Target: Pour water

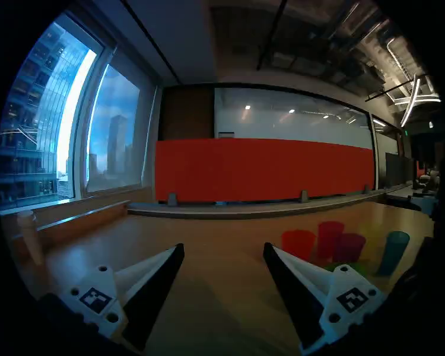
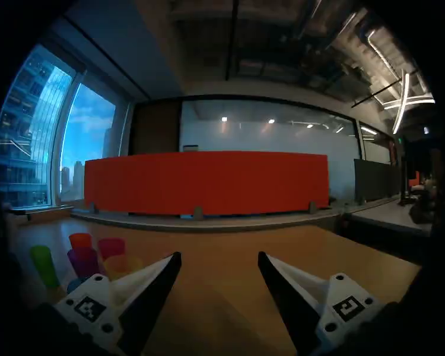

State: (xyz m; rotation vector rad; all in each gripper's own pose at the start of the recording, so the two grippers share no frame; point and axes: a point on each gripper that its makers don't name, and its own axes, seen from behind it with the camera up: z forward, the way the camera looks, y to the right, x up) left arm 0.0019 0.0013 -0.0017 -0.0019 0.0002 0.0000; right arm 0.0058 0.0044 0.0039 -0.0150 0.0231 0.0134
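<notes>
In the left gripper view my left gripper [image 1: 223,248] is open over the wooden table [image 1: 222,279], nothing between its fingers. To its right stands a cluster of plastic cups: an orange cup [image 1: 298,244], a red cup [image 1: 330,236], a magenta cup [image 1: 350,246] and a teal cup [image 1: 394,251]. In the right gripper view my right gripper [image 2: 219,256] is open and empty too. The cups stand to its left: a green cup [image 2: 44,265], an orange cup [image 2: 80,240], a pink cup [image 2: 111,247], a purple cup [image 2: 83,262] and a yellow cup [image 2: 122,264].
A long red divider panel [image 1: 264,169] runs along the table's far edge. Tall windows [image 1: 56,136] fill the left wall. A pale slim cup-like object [image 1: 29,234] stands at the far left by the window sill. Another desk [image 2: 388,213] lies beyond the table's right end.
</notes>
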